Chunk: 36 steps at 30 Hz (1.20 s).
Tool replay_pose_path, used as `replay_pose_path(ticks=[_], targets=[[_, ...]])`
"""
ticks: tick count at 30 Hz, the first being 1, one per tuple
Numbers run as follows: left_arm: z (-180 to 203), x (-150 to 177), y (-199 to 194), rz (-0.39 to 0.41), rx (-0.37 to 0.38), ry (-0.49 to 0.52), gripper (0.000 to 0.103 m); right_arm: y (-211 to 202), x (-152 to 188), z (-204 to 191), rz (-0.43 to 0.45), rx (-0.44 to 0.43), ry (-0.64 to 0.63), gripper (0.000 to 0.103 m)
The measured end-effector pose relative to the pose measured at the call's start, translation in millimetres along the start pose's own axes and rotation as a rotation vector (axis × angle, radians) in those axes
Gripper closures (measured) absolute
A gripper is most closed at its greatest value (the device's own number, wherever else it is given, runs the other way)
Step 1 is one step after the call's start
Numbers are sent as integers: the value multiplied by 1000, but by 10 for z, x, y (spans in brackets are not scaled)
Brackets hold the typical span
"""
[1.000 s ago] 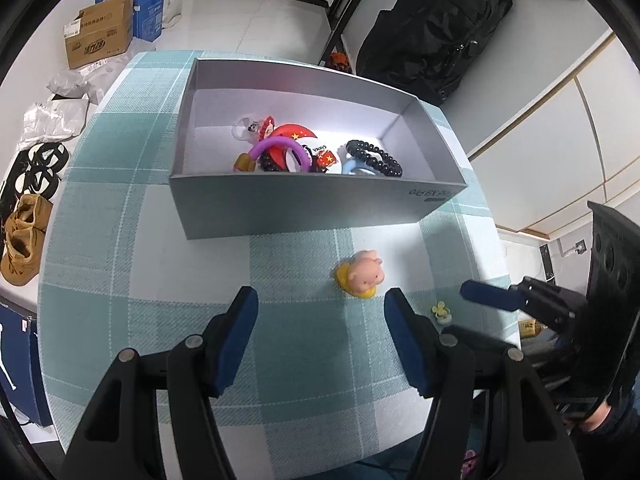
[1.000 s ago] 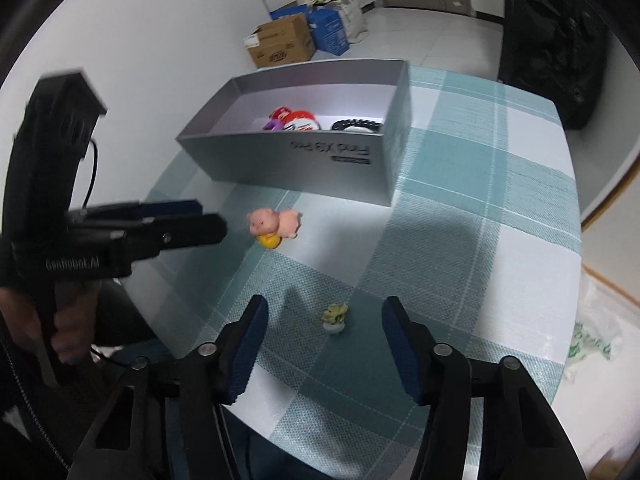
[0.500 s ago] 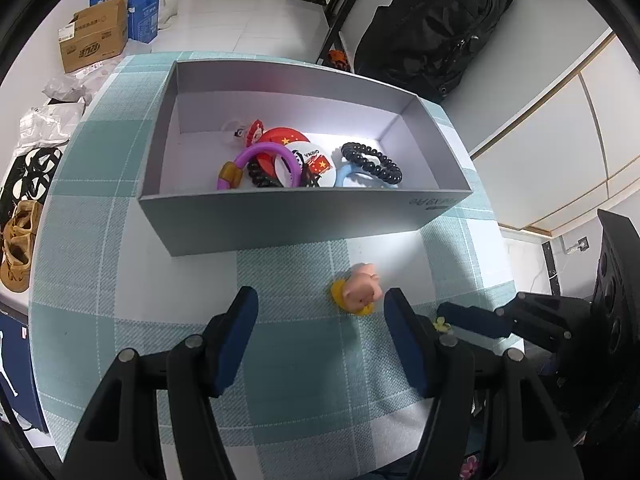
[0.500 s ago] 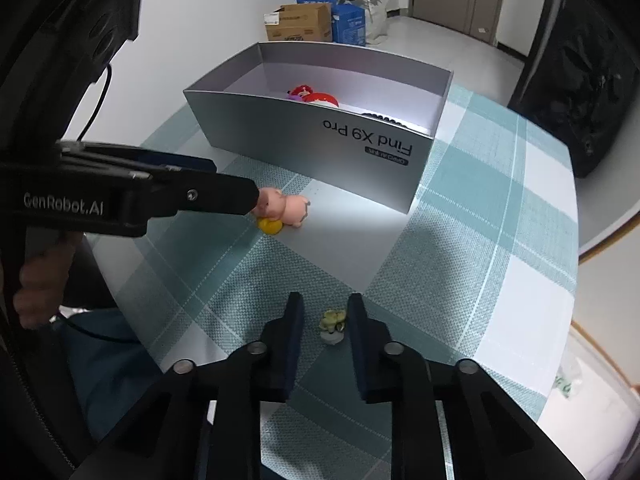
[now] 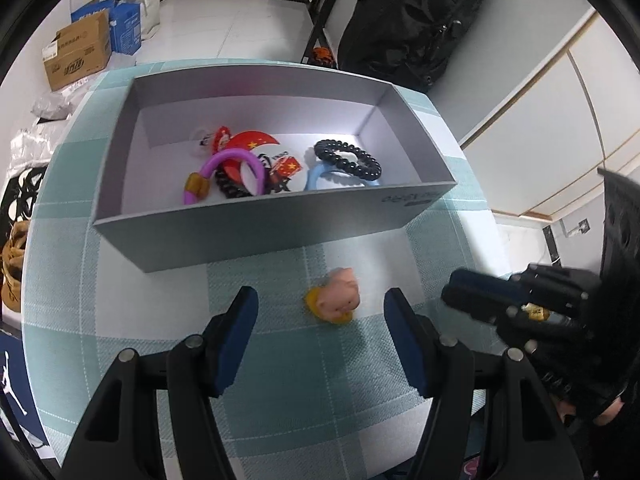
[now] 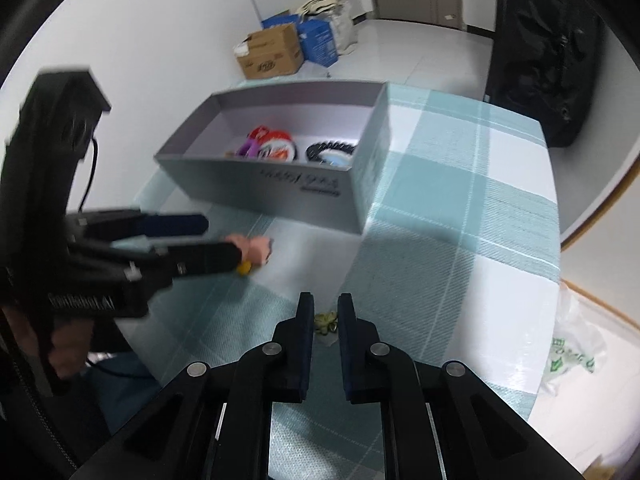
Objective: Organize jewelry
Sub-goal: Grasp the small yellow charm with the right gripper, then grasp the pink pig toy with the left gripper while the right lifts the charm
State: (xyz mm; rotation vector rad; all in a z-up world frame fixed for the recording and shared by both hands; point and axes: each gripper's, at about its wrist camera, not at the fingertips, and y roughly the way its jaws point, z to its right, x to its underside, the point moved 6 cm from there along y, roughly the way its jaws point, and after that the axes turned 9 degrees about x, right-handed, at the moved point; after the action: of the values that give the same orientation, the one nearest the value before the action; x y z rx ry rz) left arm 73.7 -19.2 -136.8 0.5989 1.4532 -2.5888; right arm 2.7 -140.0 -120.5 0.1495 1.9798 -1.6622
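A grey open box (image 5: pixel 256 236) on the checked tablecloth holds a purple bangle (image 5: pixel 236 160), a black bead bracelet (image 5: pixel 347 155), a blue ring and red badges. It also shows in the right wrist view (image 6: pixel 280 188). A pink pig charm on a yellow base (image 5: pixel 335 301) lies just in front of the box, between the open fingers of my left gripper (image 5: pixel 320 312). My right gripper (image 6: pixel 325 320) is shut on a small yellow-green flower charm (image 6: pixel 326 322), low over the cloth. It appears at the right in the left wrist view (image 5: pixel 464 296).
A black backpack (image 5: pixel 404 20) stands on the floor beyond the table. Cardboard and blue boxes (image 5: pixel 80 52) sit on the floor at the far left. Shoes (image 5: pixel 14 252) lie left of the table. A plastic bag (image 6: pixel 572 356) lies right of the table edge.
My left gripper has moved forward so the pig charm now lies between its fingers. My right gripper closed from wide open onto the flower charm.
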Motion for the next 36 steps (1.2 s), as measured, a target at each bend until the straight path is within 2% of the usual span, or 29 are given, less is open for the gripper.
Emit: replay_pose_path(ticks=[9, 13, 17, 24, 27, 36], targets=[[63, -6, 31, 4, -20, 35, 44, -37, -84, 288, 6, -25, 136, 92], [86, 27, 53, -9, -26, 58, 51, -99, -133, 392, 25, -20, 173, 92], [111, 37, 56, -9, -32, 80, 53, -177, -121, 474, 32, -26, 195, 92], [145, 40, 97, -27, -51, 124, 68, -187, -105, 564, 37, -33, 223, 92], [154, 38, 97, -30, -51, 135, 78, -180, -94, 603, 34, -37, 241, 92], [182, 54, 98, -34, -49, 157, 81, -212, -117, 627, 38, -48, 254, 92]])
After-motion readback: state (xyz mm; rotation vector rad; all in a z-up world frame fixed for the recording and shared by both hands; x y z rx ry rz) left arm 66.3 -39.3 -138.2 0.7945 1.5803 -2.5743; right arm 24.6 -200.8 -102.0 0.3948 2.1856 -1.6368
